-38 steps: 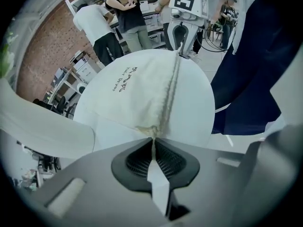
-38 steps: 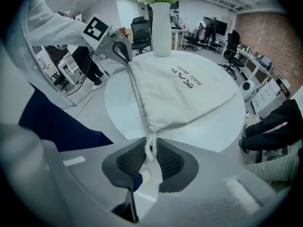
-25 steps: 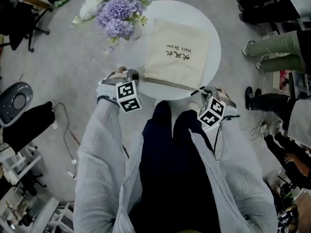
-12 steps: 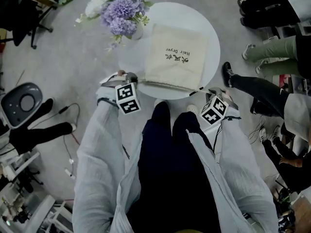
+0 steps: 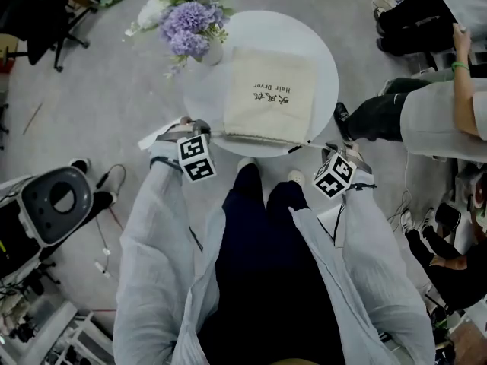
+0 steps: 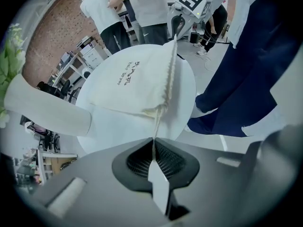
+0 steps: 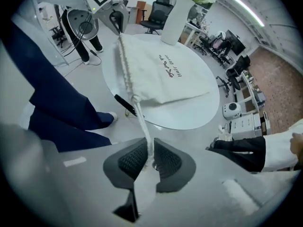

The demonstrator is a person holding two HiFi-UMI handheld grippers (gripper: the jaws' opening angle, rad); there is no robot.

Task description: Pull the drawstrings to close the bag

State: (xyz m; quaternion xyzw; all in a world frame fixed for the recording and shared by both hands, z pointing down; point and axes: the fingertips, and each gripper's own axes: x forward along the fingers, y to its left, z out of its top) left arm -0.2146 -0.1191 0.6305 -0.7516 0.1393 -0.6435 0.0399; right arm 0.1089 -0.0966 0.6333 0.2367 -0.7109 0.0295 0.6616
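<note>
Head view, looking steeply down: my left gripper is clenched on the left drawstring, which runs straight ahead of its jaws to the cream hair-dryer bag on the round white table. The bag lies between the two grippers. Its gathered mouth runs along the line from one to the other, about equally near each. My right gripper is likewise clamped on the right drawstring. Compared with a second ago, the mouth looks shorter and more puckered. I judge that pulling the cords farther apart would finish the closing.
</note>
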